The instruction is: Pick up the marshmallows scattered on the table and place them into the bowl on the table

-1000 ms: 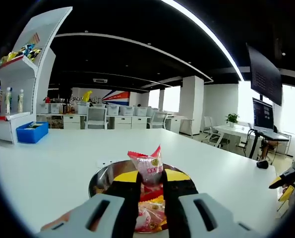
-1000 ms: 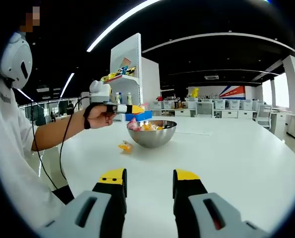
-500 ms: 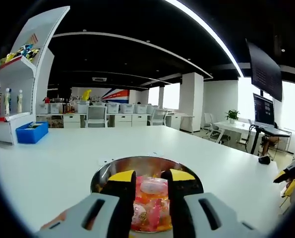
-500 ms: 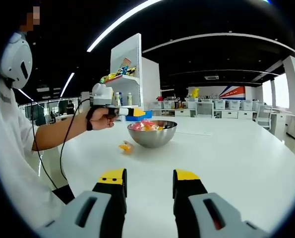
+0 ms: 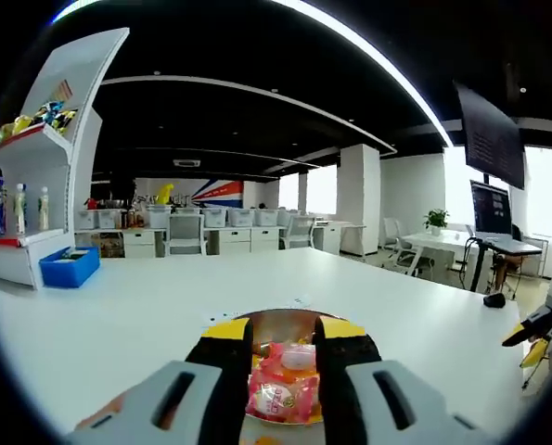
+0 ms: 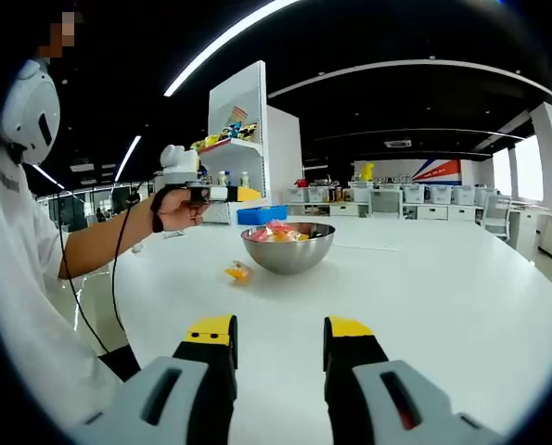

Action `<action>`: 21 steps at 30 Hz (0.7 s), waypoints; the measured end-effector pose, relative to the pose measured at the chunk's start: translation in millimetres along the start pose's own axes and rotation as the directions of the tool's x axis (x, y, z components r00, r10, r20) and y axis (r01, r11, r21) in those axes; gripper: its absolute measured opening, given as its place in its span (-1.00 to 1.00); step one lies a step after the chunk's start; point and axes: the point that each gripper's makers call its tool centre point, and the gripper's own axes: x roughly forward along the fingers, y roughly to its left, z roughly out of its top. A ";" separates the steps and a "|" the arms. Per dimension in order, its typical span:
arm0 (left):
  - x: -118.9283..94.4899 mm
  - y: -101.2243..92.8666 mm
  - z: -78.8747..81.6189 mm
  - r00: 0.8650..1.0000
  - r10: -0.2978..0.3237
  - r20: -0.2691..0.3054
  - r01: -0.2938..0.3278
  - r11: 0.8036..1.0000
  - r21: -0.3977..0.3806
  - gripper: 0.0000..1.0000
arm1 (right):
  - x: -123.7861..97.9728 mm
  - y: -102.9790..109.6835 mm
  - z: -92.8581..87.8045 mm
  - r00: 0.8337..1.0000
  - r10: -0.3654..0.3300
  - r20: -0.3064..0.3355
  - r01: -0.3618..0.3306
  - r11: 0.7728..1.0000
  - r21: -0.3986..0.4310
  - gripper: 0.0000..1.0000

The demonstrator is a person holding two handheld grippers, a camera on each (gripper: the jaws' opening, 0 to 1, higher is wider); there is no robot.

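Note:
A steel bowl (image 6: 289, 254) heaped with pink and yellow marshmallow packets (image 6: 277, 232) stands on the white table (image 6: 424, 278). One loose orange-yellow packet (image 6: 238, 272) lies on the table just left of the bowl. A hand holds my left gripper (image 6: 243, 194) up and to the left of the bowl, apart from it. In the left gripper view its jaws (image 5: 285, 336) stand open with nothing held. The bowl (image 5: 268, 315) and its packets (image 5: 280, 394) show below, between the jaws. My right gripper (image 6: 280, 336) hovers open and empty over the near table.
A white shelf unit (image 6: 243, 139) with bottles and snacks stands behind the bowl, a blue bin (image 6: 262, 214) at its foot. The person's arm (image 6: 99, 246) reaches in from the left. Desks and chairs line the far room. My right gripper (image 5: 535, 334) shows at the right edge.
The left gripper let its packet fall into the bowl, then drew back up and left, away from the bowl's rim. The right gripper has stayed put.

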 end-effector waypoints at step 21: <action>-35.5 17.6 5.1 1.000 0.006 0.024 -0.008 0.997 0.081 -0.43 | 5.9 4.2 -2.0 1.000 0.015 -0.009 -0.015 1.000 0.004 -0.27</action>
